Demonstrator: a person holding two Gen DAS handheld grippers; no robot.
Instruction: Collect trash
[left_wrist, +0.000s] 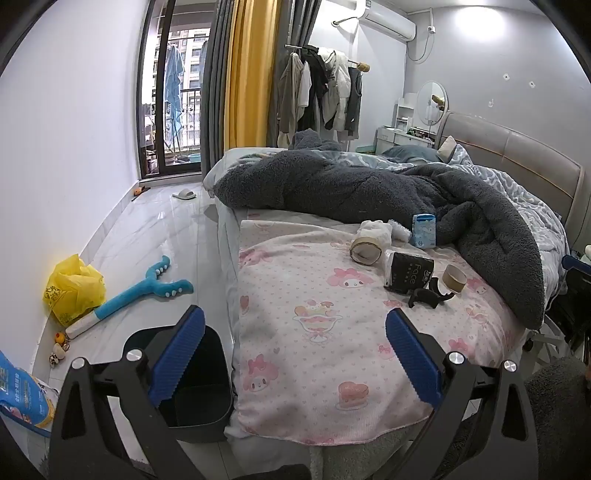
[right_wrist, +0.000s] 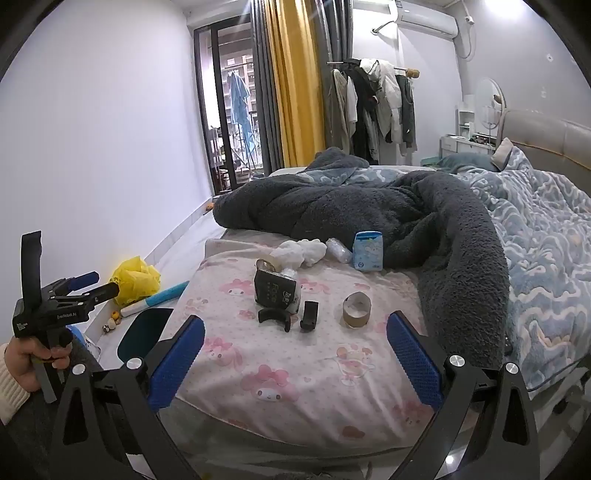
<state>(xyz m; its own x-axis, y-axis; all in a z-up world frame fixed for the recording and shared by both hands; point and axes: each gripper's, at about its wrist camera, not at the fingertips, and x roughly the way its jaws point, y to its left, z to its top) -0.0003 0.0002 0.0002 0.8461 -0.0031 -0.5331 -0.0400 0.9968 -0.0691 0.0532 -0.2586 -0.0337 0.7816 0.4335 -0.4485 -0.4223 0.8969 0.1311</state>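
Lying between wide-apart fingers (right_wrist: 413, 358): tape roll (right_wrist: 356, 309), tissue pack (right_wrist: 276, 291), black clips (right_wrist: 273, 317), beside blanket (right_wrist: 369, 206).

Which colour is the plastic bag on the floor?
Yellow: the plastic bag, best in left wrist view.

Two cardboard tape cores (right_wrist: 357, 309) (left_wrist: 365, 250) on the pink printed bedcover, black tissue pack (right_wrist: 276, 291) upright between them, crumpled white tissue (right_wrist: 301, 251) behind, blue-and-white packet (right_wrist: 366, 251) upright against grey blanket, black bin (left_wrist: 195, 384) on floor beside bed.
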